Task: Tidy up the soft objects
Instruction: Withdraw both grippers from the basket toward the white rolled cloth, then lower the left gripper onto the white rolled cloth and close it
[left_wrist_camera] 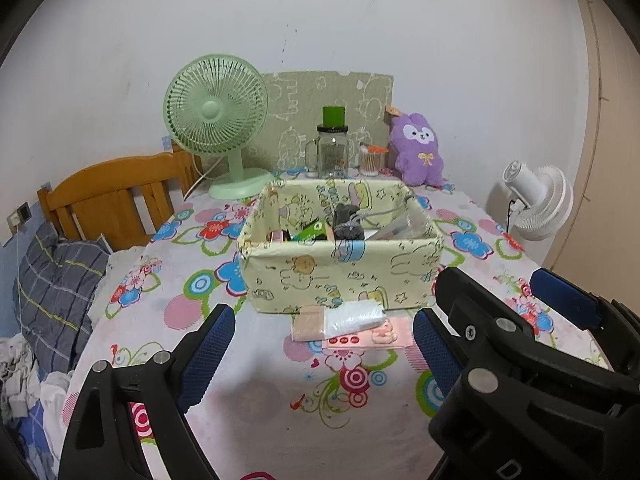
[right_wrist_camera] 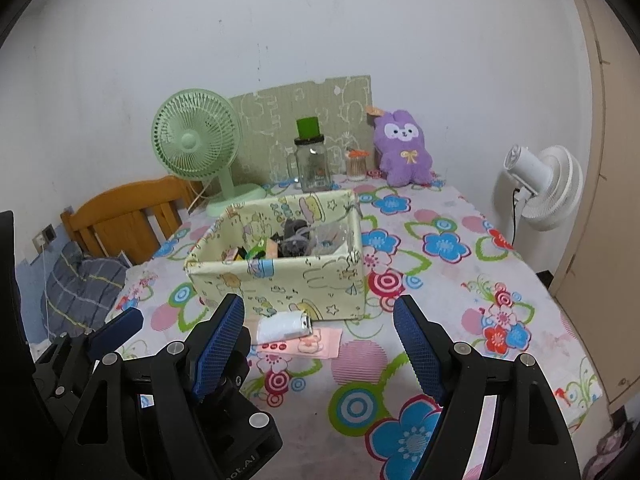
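A pale yellow fabric box (left_wrist_camera: 304, 276) (right_wrist_camera: 280, 280) with cartoon print stands mid-table and holds a grey knitted item (left_wrist_camera: 348, 222), a green packet and clear plastic. Against its front lie a white tissue pack (left_wrist_camera: 354, 316) (right_wrist_camera: 282, 326), a beige pad (left_wrist_camera: 307, 326) and a flat pink packet (left_wrist_camera: 370, 338) (right_wrist_camera: 308, 344). A purple plush rabbit (left_wrist_camera: 418, 148) (right_wrist_camera: 404, 152) sits against the back wall. My left gripper (left_wrist_camera: 324, 336) (right_wrist_camera: 172, 320) is open and empty, just short of the packs. My right gripper (right_wrist_camera: 319, 308) (left_wrist_camera: 490, 280) is also open and empty, close beside it on the right.
At the back stand a green desk fan (left_wrist_camera: 216, 120), a glass jar (left_wrist_camera: 331, 152) with a green cap, a swab tub (left_wrist_camera: 370, 162) and a printed board (left_wrist_camera: 332, 92). A white fan (left_wrist_camera: 536, 200) is at the right. A wooden headboard (left_wrist_camera: 116, 196) and plaid pillow (left_wrist_camera: 60, 280) are at the left.
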{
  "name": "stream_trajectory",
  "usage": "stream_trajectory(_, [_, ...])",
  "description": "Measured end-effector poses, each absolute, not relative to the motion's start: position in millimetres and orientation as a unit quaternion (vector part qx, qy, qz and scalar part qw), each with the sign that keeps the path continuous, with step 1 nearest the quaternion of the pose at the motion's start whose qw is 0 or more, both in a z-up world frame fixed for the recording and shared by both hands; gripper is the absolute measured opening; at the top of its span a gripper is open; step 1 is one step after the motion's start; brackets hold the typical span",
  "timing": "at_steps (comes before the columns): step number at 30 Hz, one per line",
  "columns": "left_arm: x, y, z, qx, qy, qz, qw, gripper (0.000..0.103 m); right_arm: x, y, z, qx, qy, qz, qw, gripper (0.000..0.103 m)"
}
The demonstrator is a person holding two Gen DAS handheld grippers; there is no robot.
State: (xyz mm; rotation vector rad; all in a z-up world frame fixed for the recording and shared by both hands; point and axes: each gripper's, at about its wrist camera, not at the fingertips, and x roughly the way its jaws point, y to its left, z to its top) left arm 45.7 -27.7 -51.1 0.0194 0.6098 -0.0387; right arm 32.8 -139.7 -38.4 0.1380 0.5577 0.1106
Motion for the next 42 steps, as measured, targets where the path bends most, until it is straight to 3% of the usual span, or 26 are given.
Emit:
stream_trajectory(12, [71.4,-22.4,-86.1,0.004,0.339,-0.021,0.940,0.086,59.8,-134.5,-73.6,0.070,0.314,0.054,0.945,0.080])
stream_trajectory(34, [122.6,-37.0,-123.7,0.020,0.387,-0.033,0.921,0.084,108.4,-149.3,-112.4,0.087,0.369,0.026,0.925,0.080])
stream_trajectory(42, [134.8,-45.9,-132.3,0.029,0.399,-0.045,0.915,0.074,120.3,-159.4,-124.0,0.102,0.386,0.020,0.916,0.080])
